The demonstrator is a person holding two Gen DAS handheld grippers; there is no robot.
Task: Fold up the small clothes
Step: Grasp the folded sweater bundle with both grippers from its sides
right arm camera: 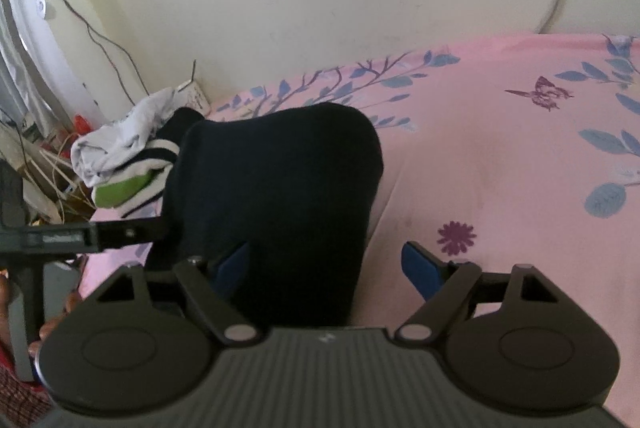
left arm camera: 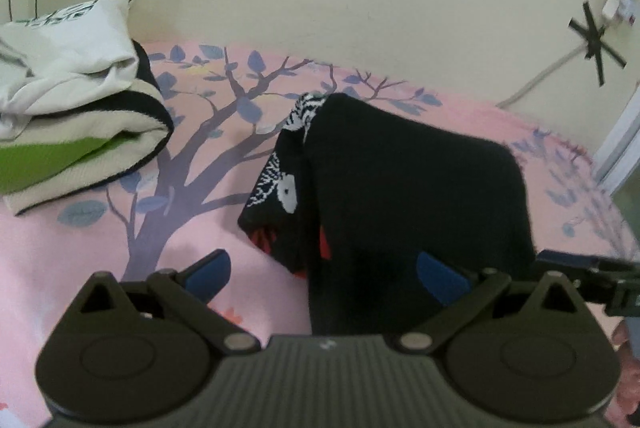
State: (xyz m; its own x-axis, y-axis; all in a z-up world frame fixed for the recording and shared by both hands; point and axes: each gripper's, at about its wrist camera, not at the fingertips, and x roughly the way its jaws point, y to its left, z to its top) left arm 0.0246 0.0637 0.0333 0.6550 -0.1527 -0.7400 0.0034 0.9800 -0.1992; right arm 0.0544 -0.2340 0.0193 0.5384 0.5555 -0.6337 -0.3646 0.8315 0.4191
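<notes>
A black knitted garment (left arm camera: pixel 400 187) with a white and red pattern on its left part lies bunched on the pink bedsheet (left arm camera: pixel 80 268). My left gripper (left arm camera: pixel 324 278) is open just in front of it; its right blue pad (left arm camera: pixel 440 280) rests against the cloth and its left pad (left arm camera: pixel 208 276) is over bare sheet. In the right wrist view the same black garment (right arm camera: pixel 280 179) fills the middle. My right gripper (right arm camera: pixel 326 268) is open, with the garment's near edge between its wide-apart pads. Each gripper shows at the edge of the other's view: the right gripper (left arm camera: pixel 592 280) and the left gripper (right arm camera: pixel 80 236).
A stack of folded clothes (left arm camera: pixel 80 115), white, cream, black and green, sits at the bed's back left corner (right arm camera: pixel 128 163). The wall runs close behind. Cables and clutter (right arm camera: pixel 48 155) lie beside the bed. Bare pink sheet (right arm camera: pixel 500 167) spreads to the right.
</notes>
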